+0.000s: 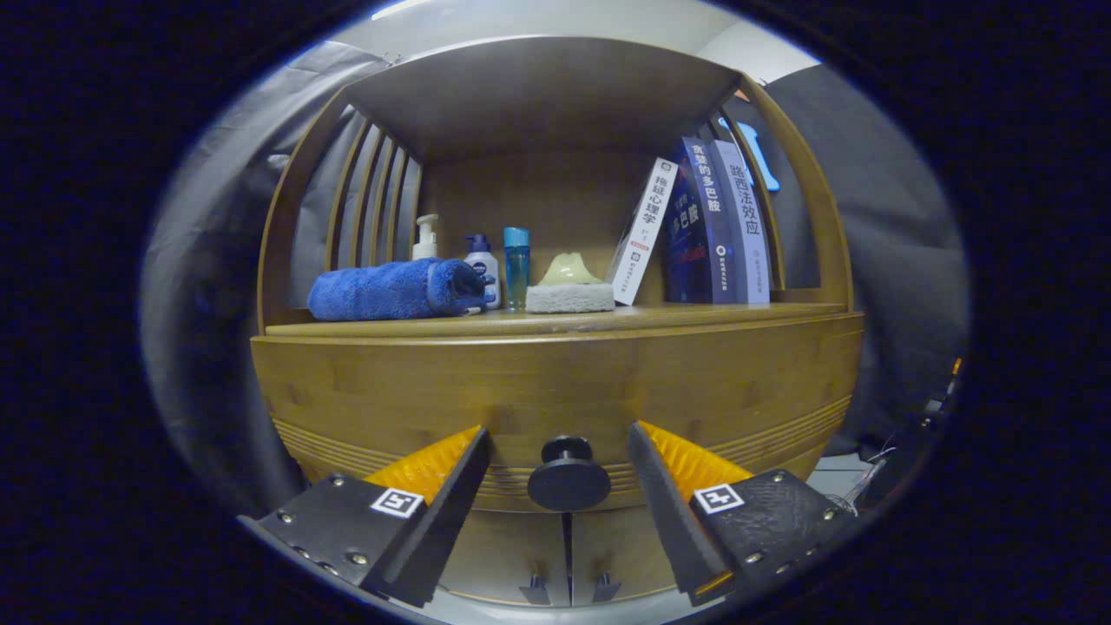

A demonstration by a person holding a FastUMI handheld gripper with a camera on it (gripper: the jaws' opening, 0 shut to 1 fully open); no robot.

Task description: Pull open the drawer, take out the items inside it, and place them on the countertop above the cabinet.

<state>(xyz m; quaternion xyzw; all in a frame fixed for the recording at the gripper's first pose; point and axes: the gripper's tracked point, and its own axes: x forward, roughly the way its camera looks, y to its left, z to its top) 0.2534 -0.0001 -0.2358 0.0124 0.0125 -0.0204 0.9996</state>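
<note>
A wooden cabinet stands straight ahead with its drawer front [555, 382] closed. The drawer's round dark knob [568, 477] sits between my fingers, level with their tips. My gripper [560, 438] is open, one finger on each side of the knob with a gap to it on both sides. The drawer's contents are hidden. Above the drawer runs the wooden countertop [694, 314].
On the countertop lie a rolled blue towel [395, 289], a pump bottle [424, 237], a small white bottle [483, 260], a blue bottle [516, 266], a sponge [568, 286] and leaning books [703, 226]. Two cabinet doors with small handles [568, 588] sit below the drawer.
</note>
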